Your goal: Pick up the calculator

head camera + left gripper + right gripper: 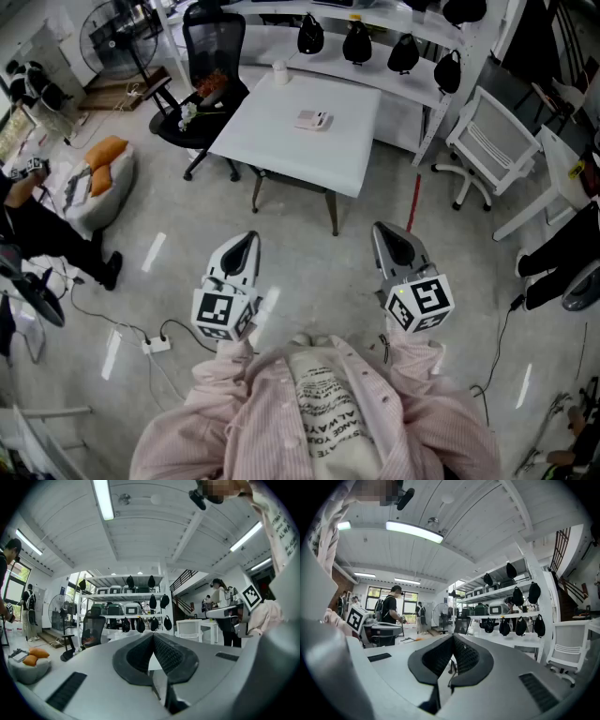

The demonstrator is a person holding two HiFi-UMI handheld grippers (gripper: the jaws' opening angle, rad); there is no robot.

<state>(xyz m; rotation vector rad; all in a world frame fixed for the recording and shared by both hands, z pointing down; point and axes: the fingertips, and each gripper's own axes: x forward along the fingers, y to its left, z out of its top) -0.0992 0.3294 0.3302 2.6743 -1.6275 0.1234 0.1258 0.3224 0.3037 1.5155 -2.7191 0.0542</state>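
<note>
I stood back from the table (pixel 272 155), well apart from it; the calculator (pixel 313 119) lay flat near the middle of the top; a black chair (pixel 211 56) stood at the table's left side. I held my left gripper (pixel 246 242) and my right gripper (pixel 391 236) out in front of me, level, over the floor; both pointed toward the table. The jaws of the left one were pressed together with nothing in them; the jaws of the right one were together too, and empty. So I think the job had not really begun; this was the walk-up step. Next I would need to step close to the table, pick one gripper and open its jaws wide; then I would bring them around the calculator's sides. It looked thin and flat; I would have to get the jaws low to the top, or it might slip out.
</note>
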